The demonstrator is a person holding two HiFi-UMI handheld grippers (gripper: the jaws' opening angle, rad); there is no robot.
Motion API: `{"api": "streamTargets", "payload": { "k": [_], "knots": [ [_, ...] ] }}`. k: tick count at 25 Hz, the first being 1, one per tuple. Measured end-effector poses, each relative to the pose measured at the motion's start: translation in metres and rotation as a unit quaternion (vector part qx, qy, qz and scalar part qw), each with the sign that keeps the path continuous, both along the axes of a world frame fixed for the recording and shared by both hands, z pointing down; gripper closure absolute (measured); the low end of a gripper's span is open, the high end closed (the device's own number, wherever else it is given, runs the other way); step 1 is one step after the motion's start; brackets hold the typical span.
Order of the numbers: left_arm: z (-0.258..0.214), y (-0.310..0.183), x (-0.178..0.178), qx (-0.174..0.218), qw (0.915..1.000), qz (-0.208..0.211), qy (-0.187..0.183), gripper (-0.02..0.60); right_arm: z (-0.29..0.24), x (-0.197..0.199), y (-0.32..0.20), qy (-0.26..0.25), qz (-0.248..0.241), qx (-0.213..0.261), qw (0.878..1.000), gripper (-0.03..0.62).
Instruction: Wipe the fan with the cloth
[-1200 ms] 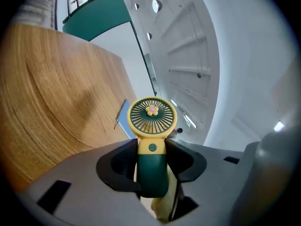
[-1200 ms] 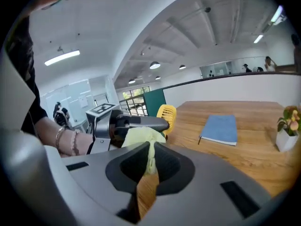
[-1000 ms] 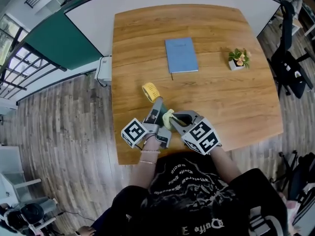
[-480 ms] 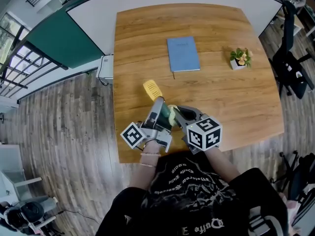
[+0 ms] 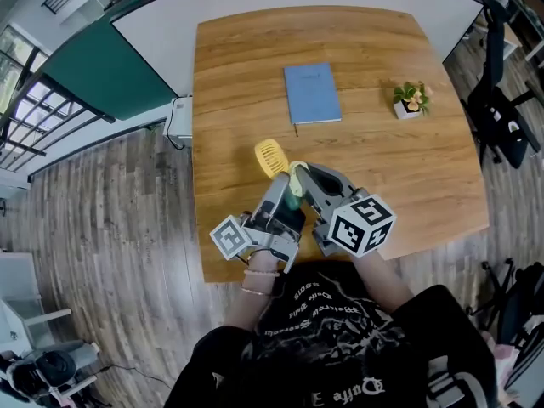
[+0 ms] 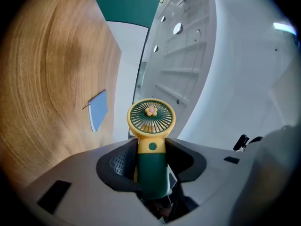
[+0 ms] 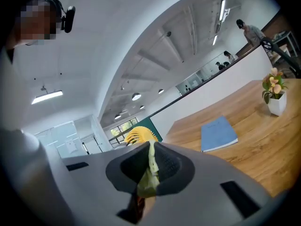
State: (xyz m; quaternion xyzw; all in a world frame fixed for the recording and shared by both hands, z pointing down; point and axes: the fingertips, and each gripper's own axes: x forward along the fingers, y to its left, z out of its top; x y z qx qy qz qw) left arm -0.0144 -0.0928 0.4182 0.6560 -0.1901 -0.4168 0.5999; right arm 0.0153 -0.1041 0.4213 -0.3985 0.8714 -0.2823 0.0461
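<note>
– Two grippers are close together over the near side of the table. What is the left gripper [image 5: 284, 190] holding?

– It is squeezing a small plastic hand fan [image 5: 270, 157] with a round yellow head and a dark green handle. In the left gripper view, the jaws of the left gripper [image 6: 150, 160] press on both sides of the fan [image 6: 151, 145], on its green handle. The round head sticks out past the jaws. Its face, with a little flower shape in the middle, looks back at that camera.

– And the right gripper [image 5: 303, 177]?

– It is pinched tight on a thin, pale yellow-green cloth [image 5: 294, 178]. In the right gripper view, the cloth [image 7: 149, 172] stands like a strip between the closed jaws of the right gripper [image 7: 150, 164]. The yellow fan head [image 7: 139, 134] peeks up just behind it.

– Where is the cloth next to the fan?

– From above, the cloth sits at about four o'clock from the fan head, right beside it. I cannot tell if they touch.

– What else is on the big brown wooden table [image 5: 382, 185]?

– A flat blue notebook [image 5: 312, 94] lies at twelve o'clock from the grippers, well apart from them. A small plant in a white pot [image 5: 411, 100] stands at about two o'clock, near the far right side of the table.
</note>
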Motion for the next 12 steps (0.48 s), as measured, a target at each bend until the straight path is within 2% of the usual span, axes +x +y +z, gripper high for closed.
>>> {"api": "streamTargets", "payload": {
  "k": [6,12],
  "knots": [
    [-0.026,0.002,0.009,0.038,0.9983,0.045,0.002,0.383,-0.034,0.008,-0.002,-0.046,0.018,0.055,0.997,0.562],
    [-0.045,0.009,0.018,0.073,0.9922,0.1,0.009,0.382,-0.071,0.016,-0.002,-0.083,0.005,0.102,0.991,0.562]
  ]
}}
